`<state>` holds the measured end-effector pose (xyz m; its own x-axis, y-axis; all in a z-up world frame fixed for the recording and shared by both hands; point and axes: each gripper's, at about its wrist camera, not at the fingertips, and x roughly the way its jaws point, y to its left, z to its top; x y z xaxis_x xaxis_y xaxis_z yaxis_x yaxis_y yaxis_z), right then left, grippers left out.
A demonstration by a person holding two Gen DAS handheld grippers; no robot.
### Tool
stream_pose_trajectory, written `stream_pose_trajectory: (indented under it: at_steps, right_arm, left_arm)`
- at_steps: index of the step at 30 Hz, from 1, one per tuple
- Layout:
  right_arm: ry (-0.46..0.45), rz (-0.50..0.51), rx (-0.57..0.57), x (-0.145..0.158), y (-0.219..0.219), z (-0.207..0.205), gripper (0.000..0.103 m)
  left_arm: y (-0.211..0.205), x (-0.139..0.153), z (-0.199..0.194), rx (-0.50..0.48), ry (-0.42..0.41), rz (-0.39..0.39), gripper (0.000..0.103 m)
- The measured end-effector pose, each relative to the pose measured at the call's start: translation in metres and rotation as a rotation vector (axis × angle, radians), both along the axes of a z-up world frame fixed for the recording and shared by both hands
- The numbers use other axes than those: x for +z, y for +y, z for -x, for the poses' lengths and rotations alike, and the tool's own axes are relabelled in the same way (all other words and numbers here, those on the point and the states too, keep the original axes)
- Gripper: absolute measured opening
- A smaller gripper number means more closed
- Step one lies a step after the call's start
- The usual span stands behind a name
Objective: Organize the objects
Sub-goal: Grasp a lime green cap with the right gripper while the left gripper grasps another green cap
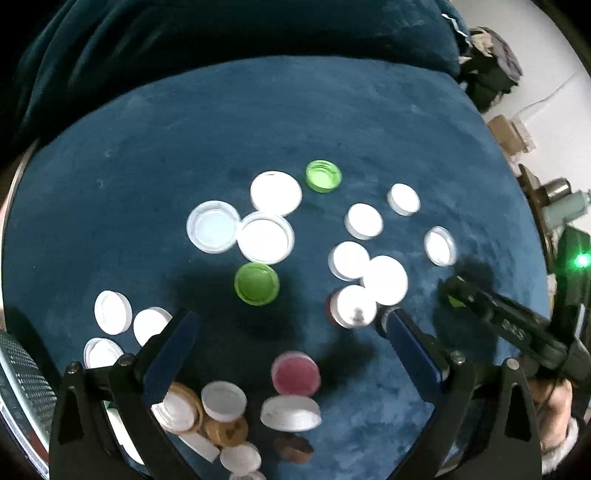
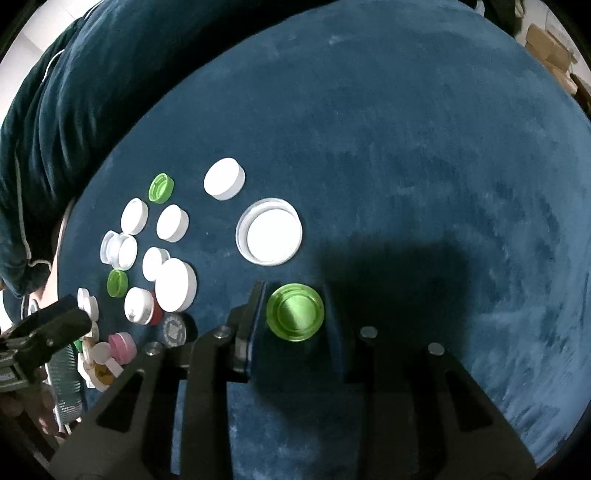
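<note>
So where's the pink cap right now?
In the left wrist view, the pink cap lies low on the blue cushion, between the left gripper fingers, above a white cap.

A lived-in home room, deep teal velvety upholstered seat cushion [image 1: 295, 122] spreading ahead of both grippers, matching plush backrest [image 1: 221, 33] beyond it, heap of dark crumpled clothes [image 1: 487, 70] and brown cardboard boxes [image 1: 508, 134] on pale floor, far right of the left gripper

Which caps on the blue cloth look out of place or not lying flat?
In the left wrist view, one white cap lies tilted, leaning on a red cap half hidden under it. Nearer the camera, mixed caps are heaped untidily. The rest lie flat.
</note>
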<state>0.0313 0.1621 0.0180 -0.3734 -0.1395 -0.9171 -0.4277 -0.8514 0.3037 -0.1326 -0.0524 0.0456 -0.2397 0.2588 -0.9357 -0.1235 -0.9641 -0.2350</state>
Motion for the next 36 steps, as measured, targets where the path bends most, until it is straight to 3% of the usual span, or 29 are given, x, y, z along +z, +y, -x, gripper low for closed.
stream_pose_trajectory:
  at_steps: [4,8,10,12,23,31,36]
  right_arm:
    - [0.002,0.007,-0.004,-0.001,-0.004,0.004,0.032]
    - [0.003,0.011,0.000,0.000,-0.004,0.004,0.032]
    - [0.002,0.016,0.000,0.001,-0.003,0.007,0.032]
    - [0.004,0.022,-0.003,-0.002,0.000,0.006,0.032]
    - [0.034,0.050,-0.007,0.009,-0.004,-0.001,0.032]
    - [0.086,0.048,0.044,0.034,-0.033,0.001,0.032]
    - [0.117,0.053,0.081,0.049,-0.055,0.008,0.032]
  left_arm:
    - [-0.014,-0.016,0.011,0.107,-0.035,-0.042,0.095]
    - [-0.013,-0.032,0.018,0.121,-0.061,-0.057,0.083]
    - [-0.010,-0.037,0.018,0.113,-0.061,-0.040,0.071]
    - [-0.005,-0.038,0.018,0.087,-0.051,-0.007,0.030]
    - [-0.015,-0.016,0.003,0.087,-0.007,-0.025,0.031]
    - [-0.025,0.014,-0.016,0.088,0.047,-0.030,0.031]
    - [-0.055,0.034,-0.028,0.116,0.077,-0.041,0.031]
